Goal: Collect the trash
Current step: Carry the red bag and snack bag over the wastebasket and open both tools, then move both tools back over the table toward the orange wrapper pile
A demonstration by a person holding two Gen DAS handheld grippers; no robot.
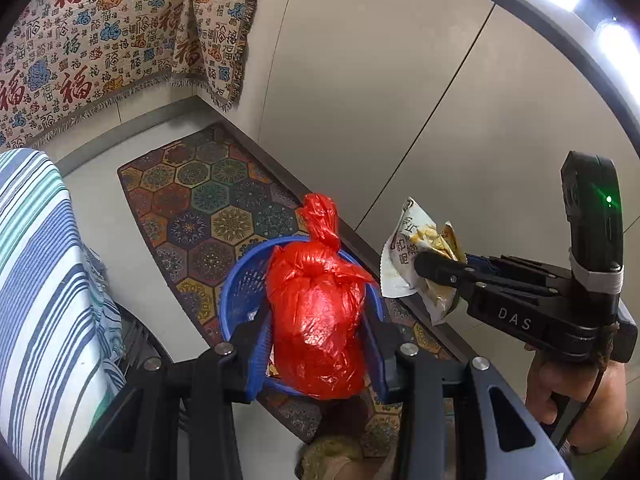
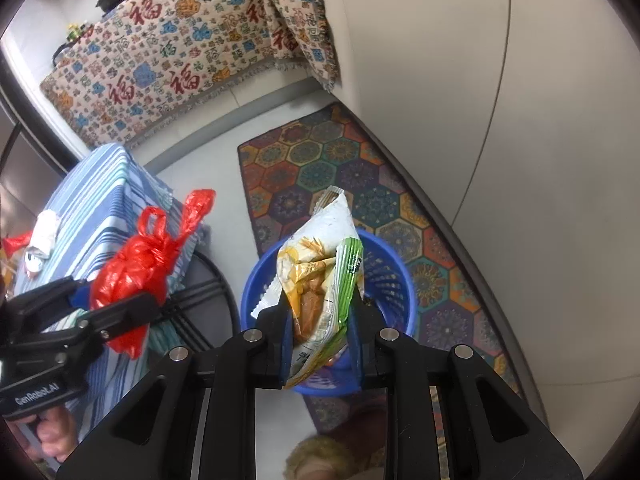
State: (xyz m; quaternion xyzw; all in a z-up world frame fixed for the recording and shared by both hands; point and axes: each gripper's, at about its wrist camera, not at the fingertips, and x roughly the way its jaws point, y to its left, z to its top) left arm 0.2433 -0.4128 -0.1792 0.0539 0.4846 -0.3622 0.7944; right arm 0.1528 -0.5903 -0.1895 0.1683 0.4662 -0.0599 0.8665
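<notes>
My left gripper (image 1: 316,356) is shut on a knotted red plastic bag (image 1: 320,304), which hangs right above the blue perforated waste basket (image 1: 240,280) on the floor. To its right, my right gripper (image 1: 424,268) is shut on an empty white and yellow snack packet (image 1: 412,260). In the right wrist view that snack packet (image 2: 320,272) sits between the right gripper's (image 2: 320,344) pads, over the blue basket (image 2: 392,276). The left gripper (image 2: 120,312) with the red bag (image 2: 136,268) shows at the left.
The basket stands on a colourful hexagon-patterned rug (image 2: 360,168) beside a pale cabinet wall (image 1: 400,100). A table with a blue striped cloth (image 2: 104,196) holding a crumpled white tissue (image 2: 44,232) is at the left. A patterned fringed throw (image 2: 180,48) hangs behind.
</notes>
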